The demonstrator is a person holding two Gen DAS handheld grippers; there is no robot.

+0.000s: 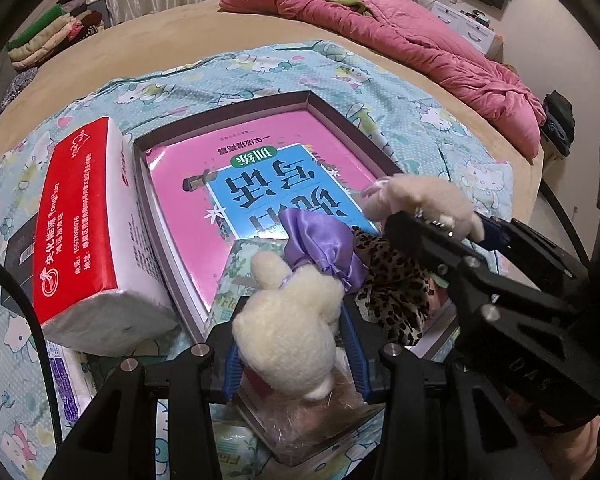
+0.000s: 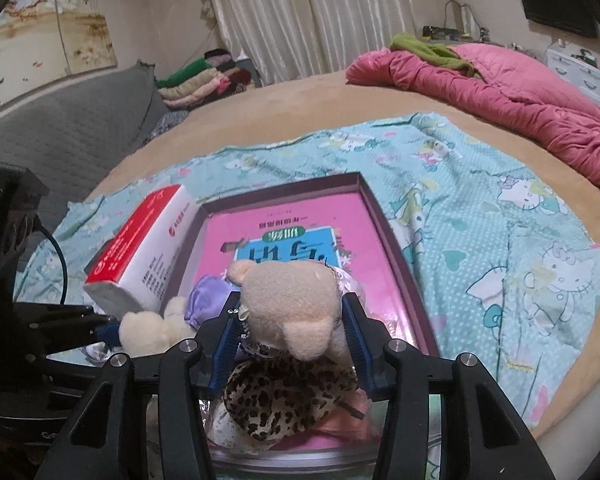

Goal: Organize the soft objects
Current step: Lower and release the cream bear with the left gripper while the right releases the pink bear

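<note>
right wrist: jaws on beige plush toy (image 2: 296, 312)

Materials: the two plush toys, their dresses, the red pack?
White toy and beige toy: fuzzy pile, likely synthetic plush. Purple dress: shiny, satin-like. Leopard dress: printed fabric, slight sheen. Red pack: glossy plastic wrap, probably tissues.

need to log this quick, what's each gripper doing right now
left gripper: closed on the cream plush toy.
right gripper: closed on the beige plush toy.
</note>
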